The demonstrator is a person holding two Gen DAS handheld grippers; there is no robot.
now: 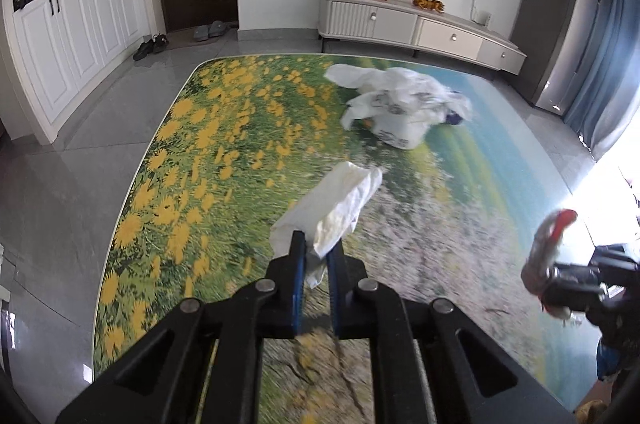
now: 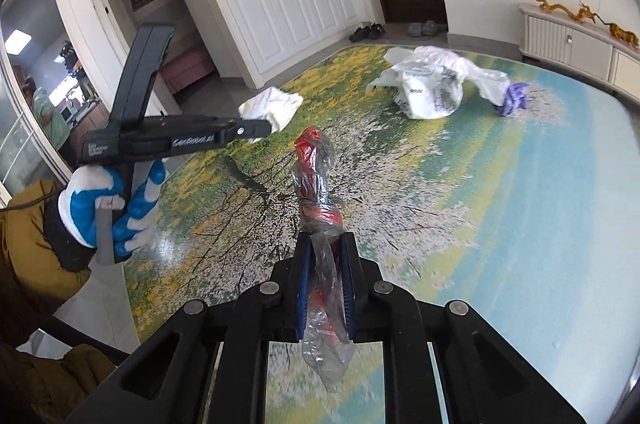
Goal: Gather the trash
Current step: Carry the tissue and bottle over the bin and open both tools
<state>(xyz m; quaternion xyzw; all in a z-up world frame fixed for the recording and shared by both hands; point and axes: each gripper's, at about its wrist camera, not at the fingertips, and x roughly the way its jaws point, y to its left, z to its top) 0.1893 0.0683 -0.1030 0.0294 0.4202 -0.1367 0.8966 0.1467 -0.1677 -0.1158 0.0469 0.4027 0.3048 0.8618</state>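
My left gripper is shut on a crumpled white tissue and holds it above the flower-print table. It also shows in the right wrist view, with the tissue at its tip. My right gripper is shut on a twisted clear and red plastic wrapper, held above the table; the wrapper shows at the right edge of the left wrist view. A white plastic bag lies open on the far part of the table, also seen in the right wrist view.
A small purple crumpled piece lies beside the bag. A TV cabinet stands past the table's far edge, white cupboards on the left. The person's blue-and-white glove holds the left gripper's handle.
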